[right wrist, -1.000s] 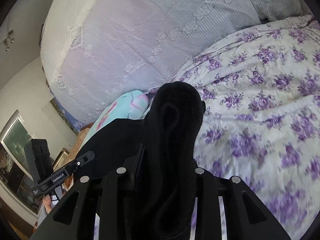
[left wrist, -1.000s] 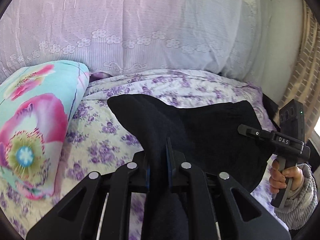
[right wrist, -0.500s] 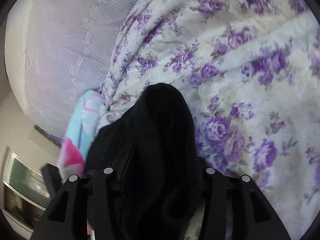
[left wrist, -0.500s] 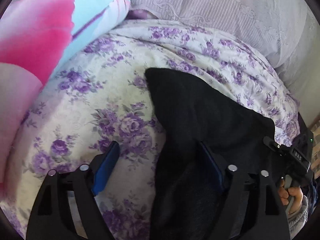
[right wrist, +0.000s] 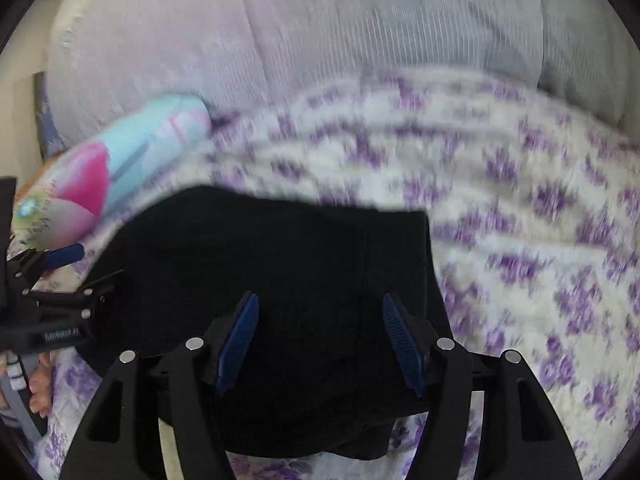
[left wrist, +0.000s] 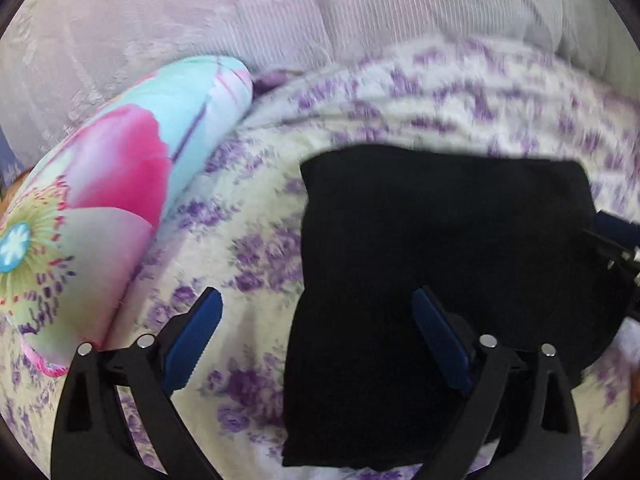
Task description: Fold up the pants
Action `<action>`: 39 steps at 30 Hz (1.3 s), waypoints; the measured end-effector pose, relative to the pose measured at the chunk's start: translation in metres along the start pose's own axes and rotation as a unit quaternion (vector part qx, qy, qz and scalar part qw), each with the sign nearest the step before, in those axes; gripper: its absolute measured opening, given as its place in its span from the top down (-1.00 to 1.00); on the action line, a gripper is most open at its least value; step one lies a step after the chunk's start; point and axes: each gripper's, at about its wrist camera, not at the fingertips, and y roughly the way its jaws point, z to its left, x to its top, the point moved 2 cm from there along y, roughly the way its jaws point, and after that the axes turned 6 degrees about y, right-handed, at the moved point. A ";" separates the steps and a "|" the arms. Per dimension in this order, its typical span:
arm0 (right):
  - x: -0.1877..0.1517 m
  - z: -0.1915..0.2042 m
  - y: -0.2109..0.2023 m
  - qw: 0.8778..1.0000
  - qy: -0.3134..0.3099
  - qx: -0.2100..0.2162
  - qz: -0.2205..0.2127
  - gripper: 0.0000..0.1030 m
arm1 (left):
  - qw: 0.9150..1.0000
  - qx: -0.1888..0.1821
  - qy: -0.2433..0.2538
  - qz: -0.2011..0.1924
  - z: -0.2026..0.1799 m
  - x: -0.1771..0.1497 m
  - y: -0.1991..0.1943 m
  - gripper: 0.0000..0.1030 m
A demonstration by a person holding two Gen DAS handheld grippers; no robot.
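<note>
The black pants (left wrist: 440, 240) lie folded in a flat rectangle on the purple-flowered bedspread (left wrist: 248, 248). My left gripper (left wrist: 316, 308) is open and empty, its jaws wide apart over the pants' left edge. The pants also show in the right wrist view (right wrist: 288, 256). My right gripper (right wrist: 320, 312) is open and empty just above their near part. The left gripper also shows at the left edge of the right wrist view (right wrist: 60, 280). Part of the right gripper shows at the right edge of the left wrist view (left wrist: 616, 248).
A turquoise pillow with a pink flower (left wrist: 100, 208) lies left of the pants. A large pale lilac embroidered pillow (left wrist: 320, 12) stands behind. Flowered bedspread stretches to the right (right wrist: 540, 240).
Both grippers were shut on the raised pants a second ago. They have since opened and let go. The pants now lie flat and folded on the bed.
</note>
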 end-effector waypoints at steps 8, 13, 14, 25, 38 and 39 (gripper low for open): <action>-0.008 0.009 0.000 1.000 -0.013 -0.022 0.003 -0.55 | 0.999 -0.035 -0.028 0.020 0.007 -0.004 0.012 -0.92; -0.005 -0.009 0.009 0.999 0.038 -0.006 0.025 -0.86 | 1.000 -0.005 -0.015 -0.010 0.005 -0.003 -0.001 -0.92; -0.005 -0.012 0.008 0.999 0.046 -0.002 0.023 -0.86 | 1.000 0.001 -0.015 -0.018 0.005 -0.003 -0.006 -0.92; -0.035 -0.034 -0.074 0.986 0.133 -0.030 -0.094 -0.85 | 0.996 0.017 -0.050 -0.071 0.016 -0.022 -0.070 -0.92; -0.118 0.035 -0.169 0.986 0.075 -0.079 -0.126 -0.93 | 0.996 -0.012 -0.058 -0.060 -0.010 -0.083 -0.171 -0.92; -0.120 0.038 -0.170 0.986 0.069 -0.078 -0.131 -0.93 | 0.996 -0.016 -0.057 -0.060 -0.011 -0.084 -0.174 -0.92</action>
